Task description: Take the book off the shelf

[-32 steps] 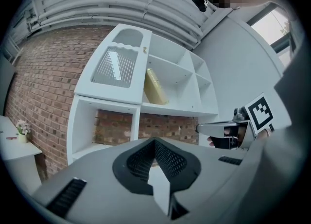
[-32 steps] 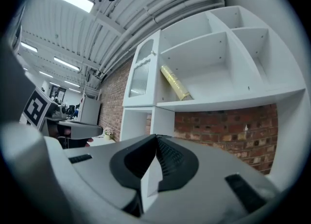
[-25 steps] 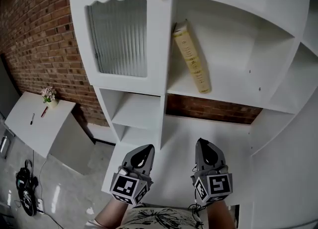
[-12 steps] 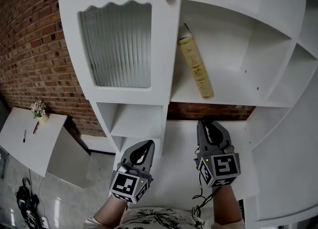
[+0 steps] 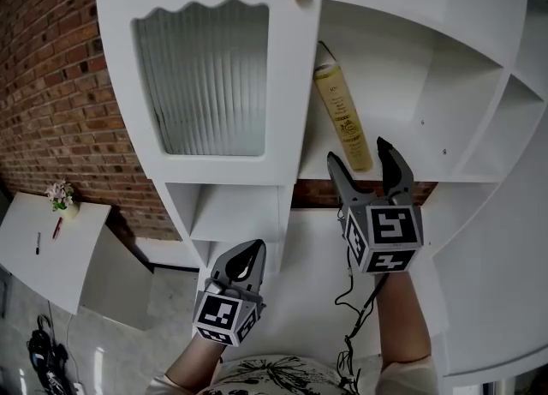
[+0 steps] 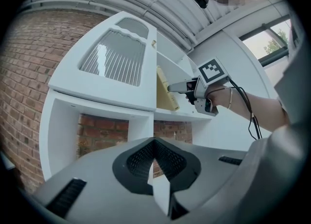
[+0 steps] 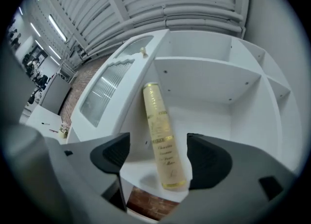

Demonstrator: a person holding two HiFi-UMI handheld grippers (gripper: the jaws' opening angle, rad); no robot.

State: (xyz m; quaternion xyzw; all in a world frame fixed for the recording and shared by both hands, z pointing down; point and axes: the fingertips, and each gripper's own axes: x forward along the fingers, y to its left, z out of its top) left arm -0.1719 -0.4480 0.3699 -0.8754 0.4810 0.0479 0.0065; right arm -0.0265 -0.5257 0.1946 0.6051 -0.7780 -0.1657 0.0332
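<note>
Both right gripper (image 5: 358, 155) jaws, just opened wide, flank the leaning book (image 5: 341, 106) w/o touching; a nudge could topple it sideways.

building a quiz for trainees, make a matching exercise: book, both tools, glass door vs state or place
1 book
2 left tool
3 right tool
4 glass door

a shut
b open
c leaning on the shelf
d left of the book

Pairs: 1c, 2a, 3b, 4d.
The right tool's jaws have just been opening; the book lines up between them, ungripped.
</note>
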